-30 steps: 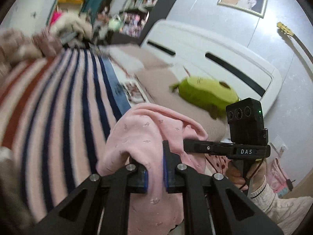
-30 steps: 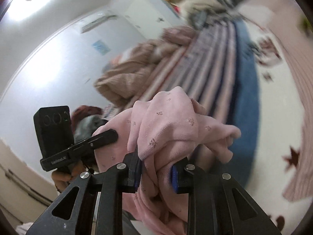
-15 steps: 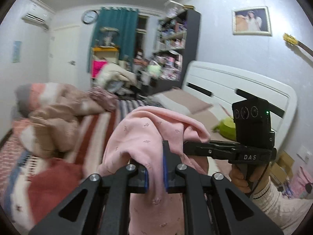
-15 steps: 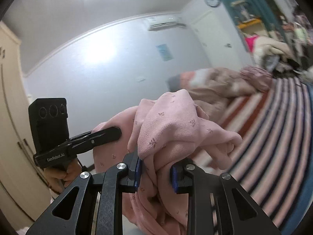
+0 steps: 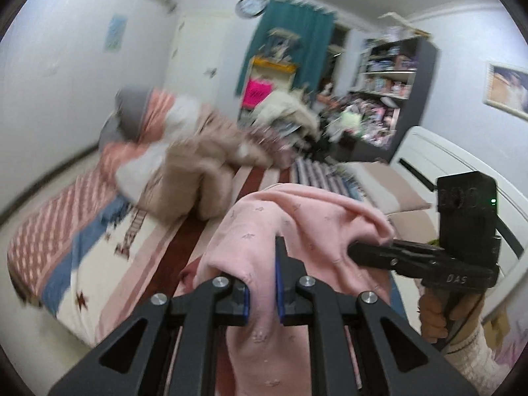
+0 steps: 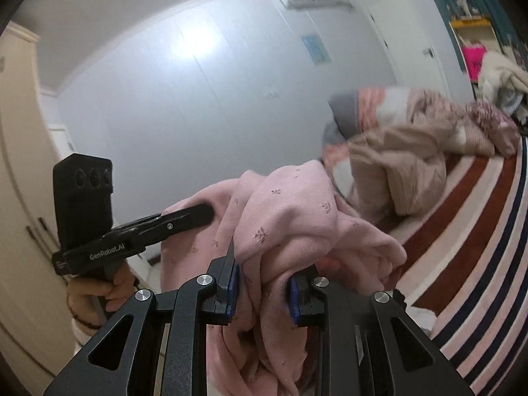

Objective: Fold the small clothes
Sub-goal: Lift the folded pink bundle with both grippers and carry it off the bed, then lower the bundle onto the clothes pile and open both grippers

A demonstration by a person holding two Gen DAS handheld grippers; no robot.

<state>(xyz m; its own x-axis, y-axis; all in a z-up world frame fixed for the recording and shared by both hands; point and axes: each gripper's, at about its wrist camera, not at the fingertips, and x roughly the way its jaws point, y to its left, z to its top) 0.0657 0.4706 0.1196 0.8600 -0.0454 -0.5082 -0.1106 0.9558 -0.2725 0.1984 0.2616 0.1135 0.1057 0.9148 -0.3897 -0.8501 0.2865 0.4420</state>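
Note:
A small pink garment (image 5: 297,227) with tiny printed motifs hangs bunched in the air between my two grippers, above the striped bed. My left gripper (image 5: 263,292) is shut on a fold of it. In the left wrist view the right gripper (image 5: 373,254) reaches in from the right and bites the same cloth. In the right wrist view my right gripper (image 6: 264,293) is shut on a thick bunch of the pink garment (image 6: 287,217), and the left gripper (image 6: 184,219) holds its far side at the left.
A striped bedspread (image 5: 109,241) covers the bed below. A heap of beige and pink bedding (image 5: 198,171) lies at the bed's far end, also in the right wrist view (image 6: 406,165). A white headboard (image 5: 439,171) and a dark bookshelf (image 5: 396,92) stand at the right.
Both grippers have lifted and swung with the garment still held; the views went from looking down at the bedspread to looking across the room toward the walls. Both grips are unchanged.

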